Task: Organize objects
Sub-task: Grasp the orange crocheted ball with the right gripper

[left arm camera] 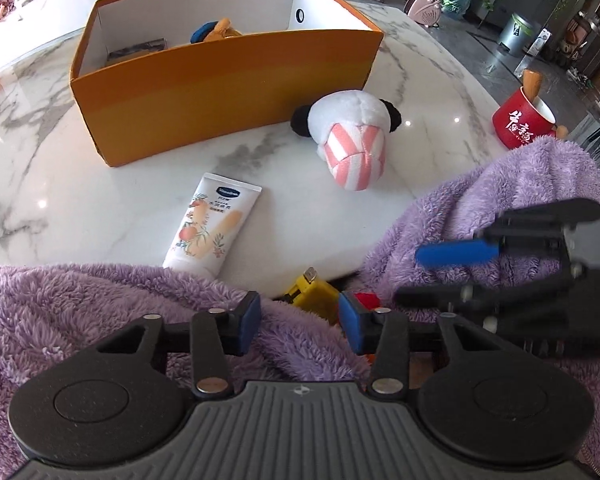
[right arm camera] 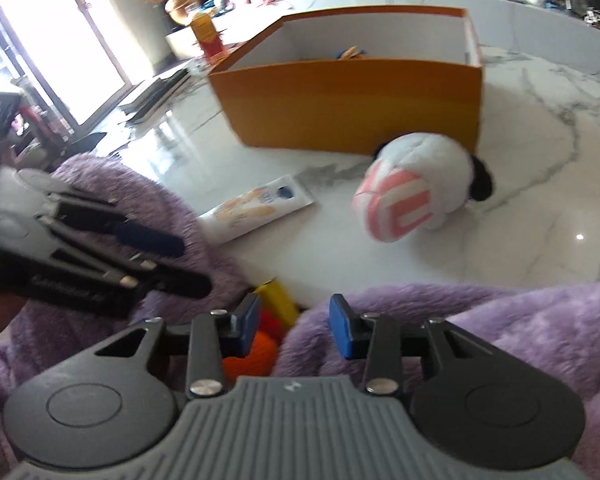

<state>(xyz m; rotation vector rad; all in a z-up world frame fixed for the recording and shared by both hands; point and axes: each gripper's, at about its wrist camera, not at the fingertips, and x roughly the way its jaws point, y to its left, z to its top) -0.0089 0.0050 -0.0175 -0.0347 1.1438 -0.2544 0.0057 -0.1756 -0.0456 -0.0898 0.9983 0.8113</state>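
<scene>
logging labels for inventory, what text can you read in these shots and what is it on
Lotion tube: blue oval brand logo and lines of Chinese print, all too small to read.
Red mug: large white brush-style Chinese characters, not legible to me.
Orange box: no text visible.

Each handheld gripper, the left gripper (left arm camera: 299,322) and the right gripper (right arm camera: 293,324), has a grey ribbed body flanked by two round black discs. Black linkage arms with silver screws carry fingers tipped with blue pads (left arm camera: 350,322). Fluffy purple sleeves (left arm camera: 80,312) cover the person's arms.
</scene>
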